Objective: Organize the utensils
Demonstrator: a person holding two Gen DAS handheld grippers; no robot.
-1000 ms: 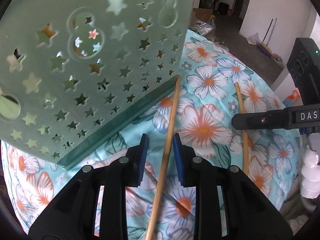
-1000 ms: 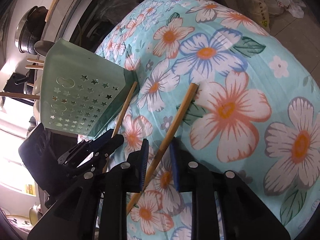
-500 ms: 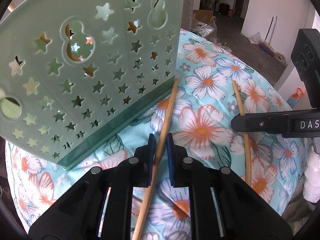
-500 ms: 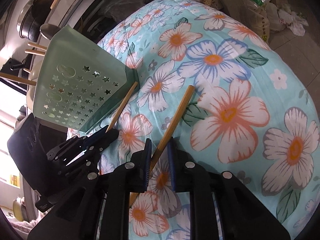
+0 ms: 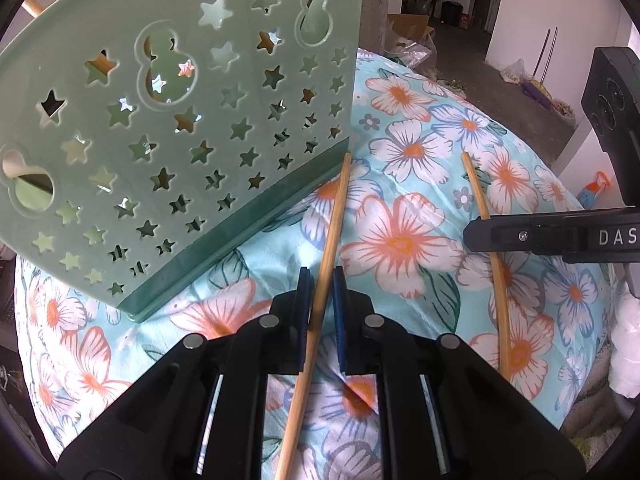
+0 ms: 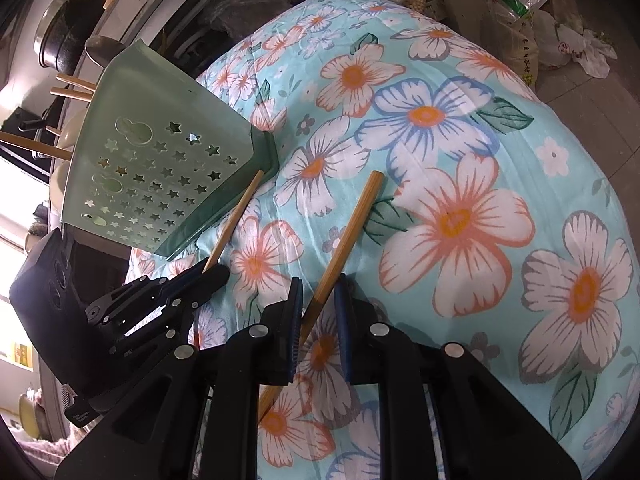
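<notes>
Two bamboo chopsticks lie on a floral cloth. My left gripper (image 5: 320,280) is shut on the left chopstick (image 5: 334,216), whose far tip touches the base of a green star-cut utensil holder (image 5: 172,120). My right gripper (image 6: 318,292) is shut on the right chopstick (image 6: 356,216), which also shows in the left wrist view (image 5: 486,216). In the right wrist view the holder (image 6: 160,176) stands at the left with several wooden utensils poking from its top, and the left gripper (image 6: 208,276) holds its chopstick (image 6: 240,212) beside it.
The floral cloth (image 6: 460,208) covers a rounded, soft surface. Pots and a ladle (image 6: 68,36) sit on a counter behind the holder. Plastic bags (image 6: 520,4) lie on the floor beyond the cloth's edge.
Both grippers have closed from open onto their chopsticks. The chopsticks stay on the cloth with little shift.
</notes>
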